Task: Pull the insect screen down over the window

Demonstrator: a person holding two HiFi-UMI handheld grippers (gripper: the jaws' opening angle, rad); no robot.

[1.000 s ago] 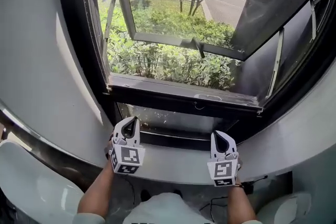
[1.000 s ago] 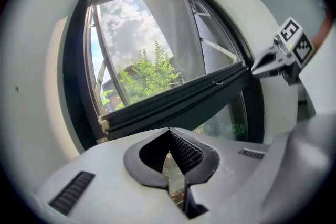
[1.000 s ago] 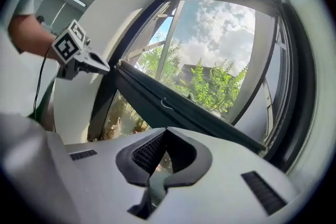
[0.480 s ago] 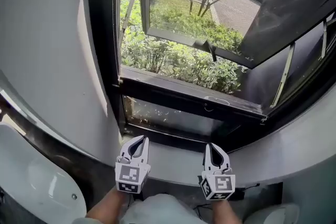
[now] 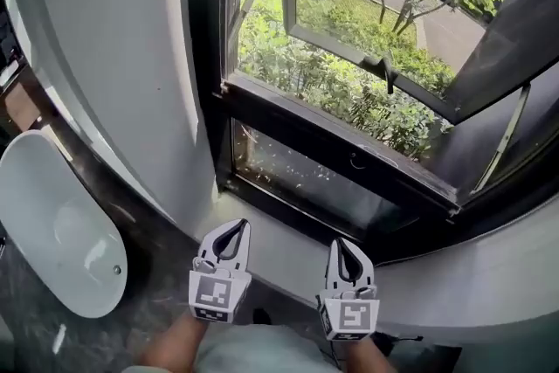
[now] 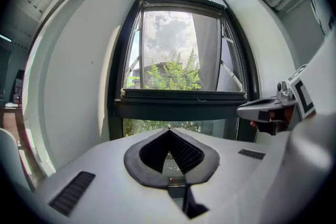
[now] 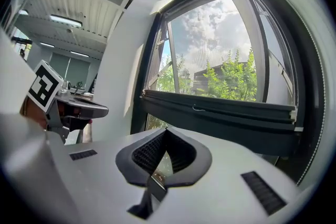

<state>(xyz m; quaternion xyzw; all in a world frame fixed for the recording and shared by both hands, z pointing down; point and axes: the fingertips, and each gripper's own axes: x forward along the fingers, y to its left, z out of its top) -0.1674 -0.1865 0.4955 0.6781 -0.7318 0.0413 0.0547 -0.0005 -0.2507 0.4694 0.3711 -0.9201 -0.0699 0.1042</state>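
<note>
Left gripper: jaws together, nothing between them, below window frame | Right gripper: jaws together, nothing between them, below frame, beside left unit | Insect screen pull bar: lies across frame's crossbar; mesh not discernible.

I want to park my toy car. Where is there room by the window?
The white sill is bare between the window frame and the shut left claw and right claw, and further right. Crowded only right at the claws.
</note>
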